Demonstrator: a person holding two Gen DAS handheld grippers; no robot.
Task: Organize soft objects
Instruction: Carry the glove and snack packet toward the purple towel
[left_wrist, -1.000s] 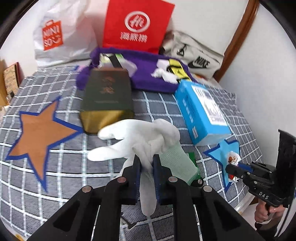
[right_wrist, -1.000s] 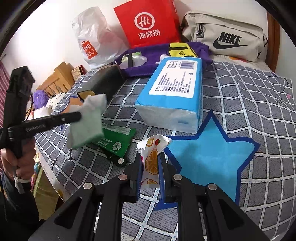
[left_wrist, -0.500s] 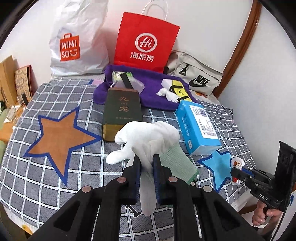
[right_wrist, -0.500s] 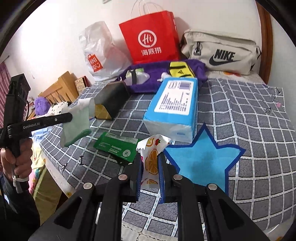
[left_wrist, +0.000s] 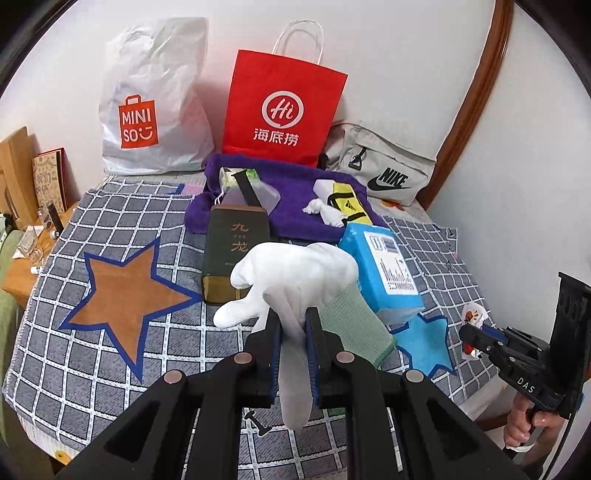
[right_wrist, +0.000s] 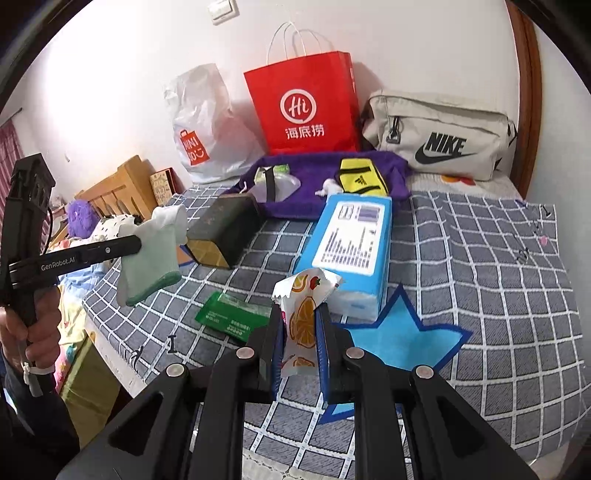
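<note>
My left gripper is shut on a white glove with a green cuff and holds it above the checked cloth. The glove also shows in the right wrist view, hanging from the left gripper. My right gripper is shut on a white fruit-print packet, held above the blue star patch. The right gripper also shows in the left wrist view at the far right, with the packet.
A blue tissue pack, a dark box and a green sachet lie on the cloth. A purple towel with small items, a red paper bag, a white Miniso bag and a Nike bag stand behind. An orange star patch lies left.
Both grippers have risen and pulled back from the table with the glove and the packet still held. More of the bags and wall shows now.
</note>
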